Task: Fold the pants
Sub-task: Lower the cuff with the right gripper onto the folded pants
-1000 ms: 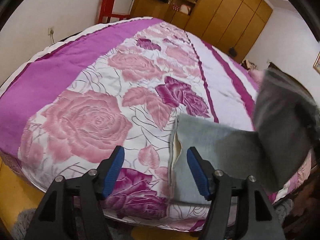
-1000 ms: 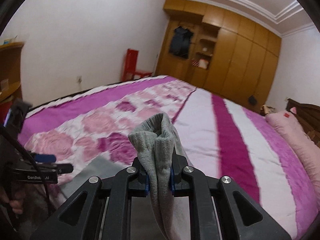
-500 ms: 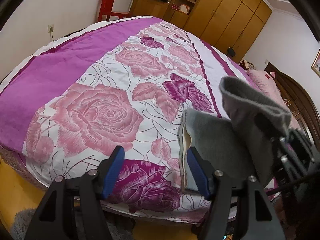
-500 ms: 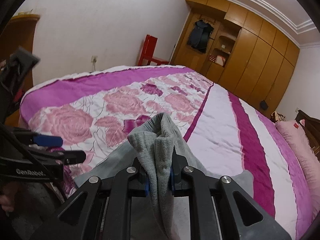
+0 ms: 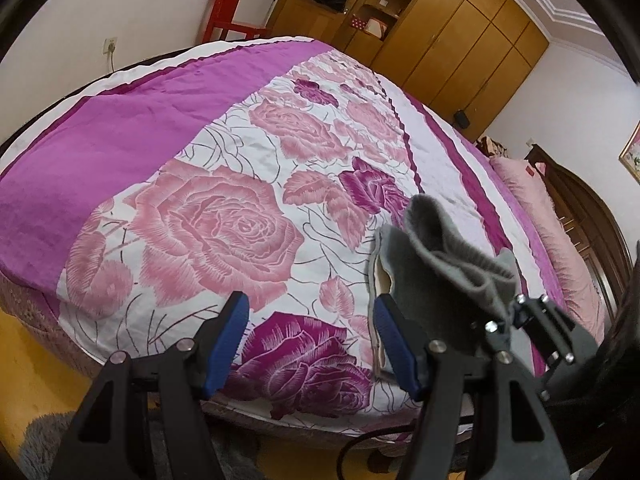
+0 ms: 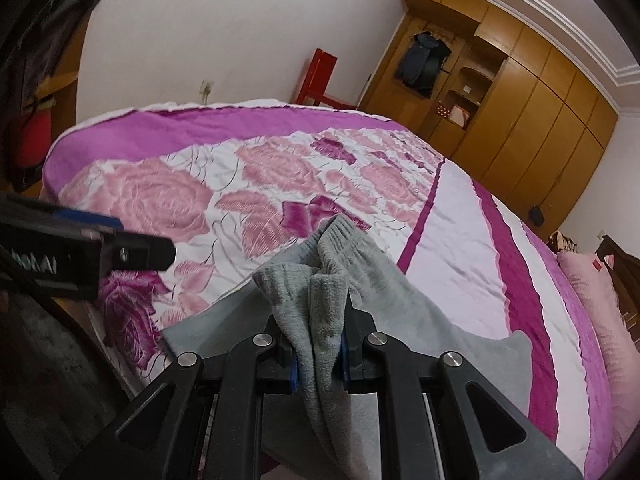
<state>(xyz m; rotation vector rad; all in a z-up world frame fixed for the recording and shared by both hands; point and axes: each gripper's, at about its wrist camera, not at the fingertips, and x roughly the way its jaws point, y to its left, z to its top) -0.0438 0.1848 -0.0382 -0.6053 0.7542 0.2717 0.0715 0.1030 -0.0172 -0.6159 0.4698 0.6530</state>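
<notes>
Grey pants point(image 6: 384, 280) lie near the bed's front edge on the floral cover. My right gripper point(image 6: 320, 356) is shut on a bunched cuff or waistband end of the pants and holds it up over the lower layer. In the left wrist view the pants point(image 5: 436, 264) show to the right, with the right gripper point(image 5: 516, 312) clamping the raised end. My left gripper point(image 5: 310, 344) is open and empty, its blue pads just left of the pants' pale inner edge. It also shows at the left of the right wrist view point(image 6: 100, 240).
The bed point(image 5: 120, 152) has a purple band at the left and a pink pillow point(image 5: 560, 240) at the right. A wooden wardrobe point(image 6: 540, 120) and a red chair point(image 6: 320, 80) stand behind. The floor point(image 5: 24, 380) lies below the bed's front edge.
My right gripper has carried the raised pants end leftward and lower, folding it over the lower layer toward my left gripper. My left gripper has stayed open.
</notes>
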